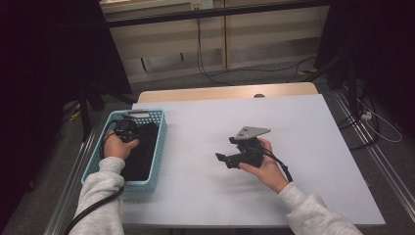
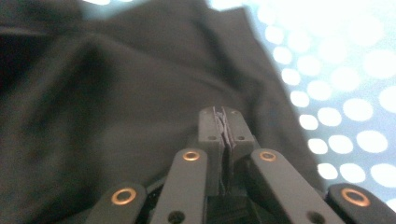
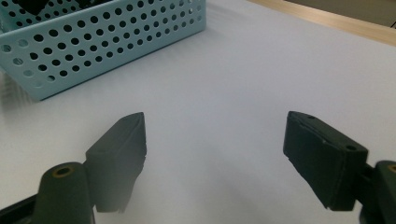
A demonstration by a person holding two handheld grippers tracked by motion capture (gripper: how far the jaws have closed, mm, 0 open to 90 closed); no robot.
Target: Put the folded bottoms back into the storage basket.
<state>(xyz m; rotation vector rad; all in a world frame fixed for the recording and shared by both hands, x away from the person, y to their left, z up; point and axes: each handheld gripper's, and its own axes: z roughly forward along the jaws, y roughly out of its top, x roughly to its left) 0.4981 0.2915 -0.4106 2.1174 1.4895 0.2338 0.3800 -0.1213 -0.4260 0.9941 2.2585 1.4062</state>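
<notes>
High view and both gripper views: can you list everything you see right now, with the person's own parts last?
basket: one, light blue, perforated, left side of the table
cloth: one, black, inside the basket
table: one, white top with a wooden far edge
cables: several, black, on the floor behind the table
left gripper: one, black, fingers shut, in the basket over the cloth
right gripper: one, black, fingers open, over the bare table
sleeves: two, grey, bottom edge
</notes>
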